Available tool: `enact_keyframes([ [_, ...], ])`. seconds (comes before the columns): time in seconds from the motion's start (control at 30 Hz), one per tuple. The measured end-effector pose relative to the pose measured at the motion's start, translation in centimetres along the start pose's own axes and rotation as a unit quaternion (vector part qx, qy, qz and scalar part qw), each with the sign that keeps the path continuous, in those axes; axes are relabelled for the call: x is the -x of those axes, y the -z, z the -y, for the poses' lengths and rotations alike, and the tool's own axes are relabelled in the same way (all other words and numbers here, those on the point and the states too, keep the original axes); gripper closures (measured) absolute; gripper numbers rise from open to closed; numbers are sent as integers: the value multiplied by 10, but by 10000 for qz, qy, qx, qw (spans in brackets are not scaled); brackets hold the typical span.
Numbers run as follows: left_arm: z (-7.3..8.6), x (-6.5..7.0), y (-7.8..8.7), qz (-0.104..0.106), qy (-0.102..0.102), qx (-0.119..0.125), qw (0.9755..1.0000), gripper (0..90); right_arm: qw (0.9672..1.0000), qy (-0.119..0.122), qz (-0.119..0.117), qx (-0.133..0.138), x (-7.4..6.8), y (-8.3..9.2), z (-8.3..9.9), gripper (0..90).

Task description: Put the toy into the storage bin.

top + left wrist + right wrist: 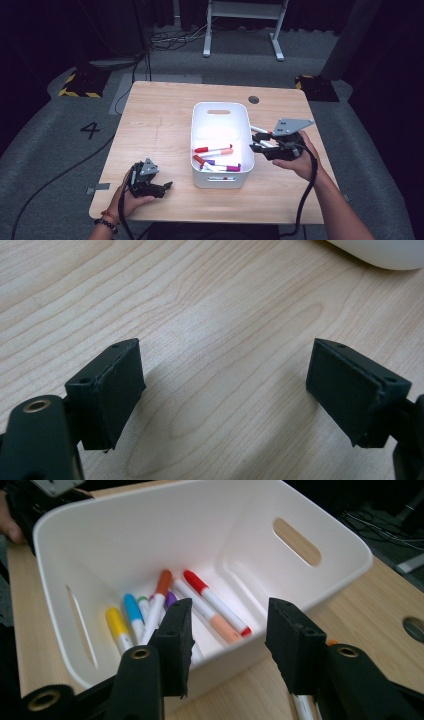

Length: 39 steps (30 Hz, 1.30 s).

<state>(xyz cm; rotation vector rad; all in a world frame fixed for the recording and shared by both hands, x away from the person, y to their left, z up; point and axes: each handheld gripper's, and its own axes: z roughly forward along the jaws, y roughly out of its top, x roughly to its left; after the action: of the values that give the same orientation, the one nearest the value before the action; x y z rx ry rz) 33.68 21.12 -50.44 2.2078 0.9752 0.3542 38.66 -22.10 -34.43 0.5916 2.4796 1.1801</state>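
Right gripper (261, 145): fingers (176, 637) parted, nothing pressed between them; held in the person's right hand just beside the right wall of the bin, pointing toward it. A marker (259, 130) lies on the table at that wall, under the gripper; in the right gripper view the white barrel of a marker (303, 706) shows below the fingers, partly hidden by them.

Left gripper (167, 185): fingers (117, 390) spread wide over bare wood, empty; held low at the near left part of the table, well apart from the bin.

White bin (220, 111): rectangular, handle slots in its end walls, standing near the table's middle. Contents: several markers (212, 602) lying loose on its floor, with caps in red, orange, peach, purple, blue, yellow and green.

Table (160, 125): light wood, a round cable hole (253, 99) near its far right edge.
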Motion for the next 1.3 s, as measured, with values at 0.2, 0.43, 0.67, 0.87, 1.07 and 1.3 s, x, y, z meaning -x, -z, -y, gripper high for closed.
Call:
enact_keyframes([
  [0.2,0,0,0,0,1,1,10000,157,9967,-32,701,-396,15,9,48,535],
  [0.43,0,0,0,0,2,-1,10000,157,9926,-315,1000,-605,36,6,111,539],
  [0.67,0,0,0,-10,7,-7,10000,157,9911,-371,934,-877,43,-25,125,513],
  [0.87,0,0,0,-9,11,-12,10000,157,9881,-548,987,-1045,50,-40,136,494],
  [1.07,0,0,0,-8,8,-7,10000,157,9867,-653,1020,-1087,58,-46,142,443],
  [1.3,0,0,0,-11,13,-12,10000,157,9854,-803,976,-1140,62,-51,147,428],
])
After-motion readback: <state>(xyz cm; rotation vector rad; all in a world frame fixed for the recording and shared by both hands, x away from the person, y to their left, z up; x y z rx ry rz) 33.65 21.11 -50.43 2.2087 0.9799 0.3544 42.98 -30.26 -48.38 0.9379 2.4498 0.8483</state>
